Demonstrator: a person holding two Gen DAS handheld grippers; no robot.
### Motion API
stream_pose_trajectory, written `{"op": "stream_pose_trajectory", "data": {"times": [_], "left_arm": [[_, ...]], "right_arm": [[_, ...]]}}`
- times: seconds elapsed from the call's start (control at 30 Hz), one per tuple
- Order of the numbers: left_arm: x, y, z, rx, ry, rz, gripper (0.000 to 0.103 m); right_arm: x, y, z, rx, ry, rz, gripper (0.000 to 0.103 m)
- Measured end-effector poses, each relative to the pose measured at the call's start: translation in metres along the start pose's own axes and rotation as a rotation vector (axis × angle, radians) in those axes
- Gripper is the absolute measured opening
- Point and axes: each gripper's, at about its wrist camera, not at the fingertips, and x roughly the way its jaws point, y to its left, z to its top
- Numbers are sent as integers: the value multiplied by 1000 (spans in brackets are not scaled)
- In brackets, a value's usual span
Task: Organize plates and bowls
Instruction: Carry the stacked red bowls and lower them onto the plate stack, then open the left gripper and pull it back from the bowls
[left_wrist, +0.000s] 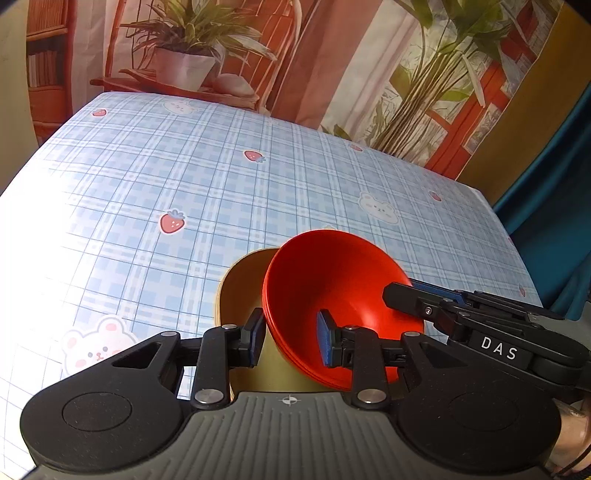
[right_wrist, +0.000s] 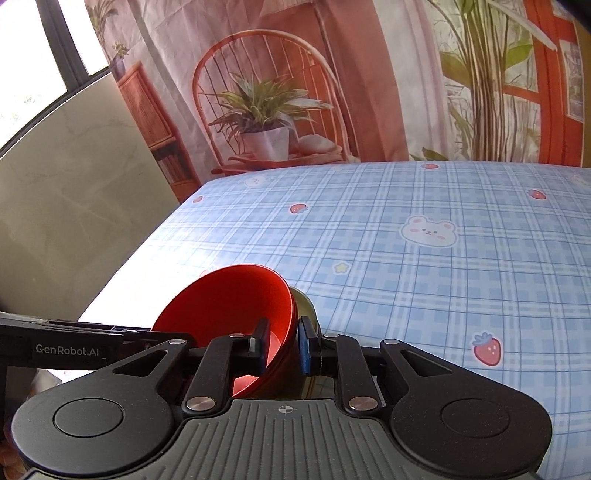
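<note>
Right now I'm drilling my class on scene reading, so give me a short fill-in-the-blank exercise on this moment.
1. The bowls gripped by both hand-held grippers are ____ in colour.
2. The tablecloth has a blue ____ pattern.
3. Behind the bowls stands a ____-coloured container.
4. The right hand-held gripper is clamped on the bowls' ____.

Missing words: red; plaid; yellow; rim
</note>
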Motion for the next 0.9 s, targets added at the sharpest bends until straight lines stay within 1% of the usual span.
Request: {"op": "stream_pose_trajectory", "data": {"times": [0.1, 0.13, 0.2, 0.27, 0.3, 0.37, 0.47, 0.5, 0.57, 0.6, 0.67, 0.77, 0.83, 0.9], "left_arm": [[-6, -2, -1, 14, -13, 9, 32], [-7, -3, 0, 18, -18, 14, 33], [-13, -4, 0, 27, -34, 18, 35], [-19, -7, 2, 39, -50, 24, 40], [-22, -9, 3, 46, -60, 28, 42], [-28, -13, 6, 58, -82, 43, 53], [-38, -20, 9, 80, -123, 55, 65], [-42, -23, 9, 91, -135, 60, 68], [-49, -28, 8, 115, -159, 72, 78], [-52, -31, 8, 125, -170, 77, 80], [-60, -35, 7, 142, -197, 90, 91], [-71, -41, 6, 151, -234, 107, 98], [-77, -43, 8, 144, -248, 116, 100], [-83, -46, 8, 133, -256, 129, 103]], "right_arm": [[-6, 0, 3, -4, -18, -14, 21], [-9, -1, 4, -5, -23, -20, 22], [-13, -1, 5, -2, -32, -39, 30], [-18, -2, 7, 0, -38, -55, 43], [-21, -2, 8, -1, -43, -67, 46], [-27, -2, 9, -2, -52, -93, 56], [-37, -3, 12, 2, -67, -140, 62], [-41, -4, 13, 5, -71, -151, 64], [-50, -4, 14, 7, -87, -177, 78], [-55, -5, 15, 6, -97, -190, 81], [-64, -6, 16, 6, -114, -211, 92], [-77, -6, 18, 8, -137, -239, 99], [-85, -3, 19, 4, -141, -268, 102], [-92, -1, 20, -6, -141, -300, 103]]}}
